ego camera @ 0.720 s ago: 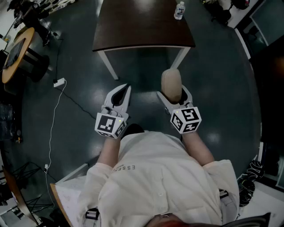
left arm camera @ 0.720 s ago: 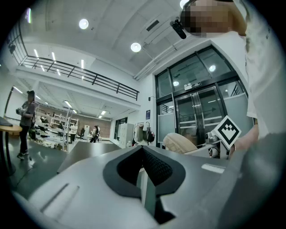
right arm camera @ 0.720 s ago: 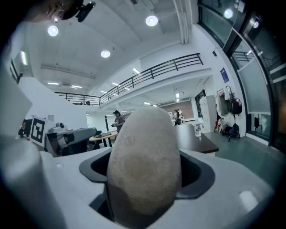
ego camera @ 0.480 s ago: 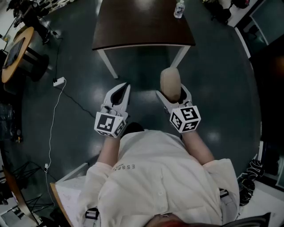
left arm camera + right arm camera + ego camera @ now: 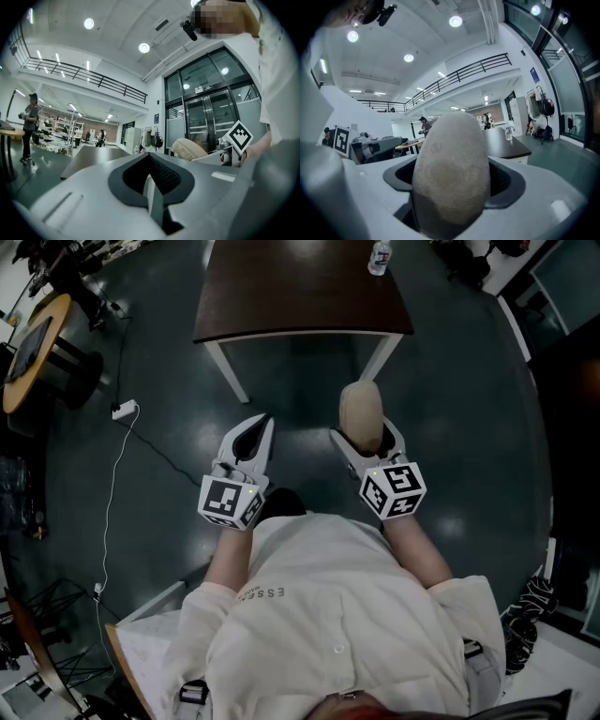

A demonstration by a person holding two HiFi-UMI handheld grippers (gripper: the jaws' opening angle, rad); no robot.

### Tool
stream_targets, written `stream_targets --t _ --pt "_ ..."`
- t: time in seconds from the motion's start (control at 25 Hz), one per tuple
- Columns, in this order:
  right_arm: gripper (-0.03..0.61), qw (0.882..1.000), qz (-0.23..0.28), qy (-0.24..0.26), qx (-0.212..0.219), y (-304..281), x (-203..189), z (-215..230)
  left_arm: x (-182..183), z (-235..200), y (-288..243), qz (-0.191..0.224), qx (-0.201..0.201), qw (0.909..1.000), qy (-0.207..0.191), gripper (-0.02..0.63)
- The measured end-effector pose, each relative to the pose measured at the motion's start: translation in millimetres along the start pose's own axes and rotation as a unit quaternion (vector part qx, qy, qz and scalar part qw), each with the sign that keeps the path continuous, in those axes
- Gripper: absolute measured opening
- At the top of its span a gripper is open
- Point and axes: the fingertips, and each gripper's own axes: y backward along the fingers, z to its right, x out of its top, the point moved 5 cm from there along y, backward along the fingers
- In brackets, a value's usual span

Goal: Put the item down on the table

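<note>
Nearest, the person's white cloth shirt fills the lower part of the head view.

- The white plastic left gripper is held out in front of the body. Its black-padded jaws are pressed together and nothing is between them.
- The matching right gripper is held level with it, just beside it. Its jaws are spread wide and clamped on the beige, egg-shaped, matt-surfaced item, which stands upright between the pads with its top clear of them.
- The item is thus carried in the air above the dark grey floor, well short of the table.
- Farther off, the dark brown wooden table on white legs is seen, with a small clear plastic bottle near its far right corner.

Change over the last moment: almost none. Both grippers are found in nearly the same place, and the table edge is shifted only slightly up the view. The grip is unchanged.

Judgement: the carry is barely begun. The item has yet to be brought over the tabletop, lowered and let go.
</note>
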Motion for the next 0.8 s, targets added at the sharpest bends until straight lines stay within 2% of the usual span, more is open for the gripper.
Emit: stream_targets --t 0.28,0.48,0.8 --pt "0.388 1.0 -0.022 -0.01 -0.002 -11.3 -9.5 11.0 -11.9 -11.0 -6.8 -0.012 0.004 0.9998 0.014 0.009" --pt "0.388 0.999 -0.038 -0.014 -0.011 -38.4 -8.2 28.8 -16.6 -31.1 -32.3 -0.019 -0.002 0.9996 0.021 0.009" --pt "0.388 0.997 -0.062 -0.03 -0.031 -125.8 14.2 67.8 -20.0 -106.7 -107.3 -0.026 -0.004 0.9986 0.046 0.009"
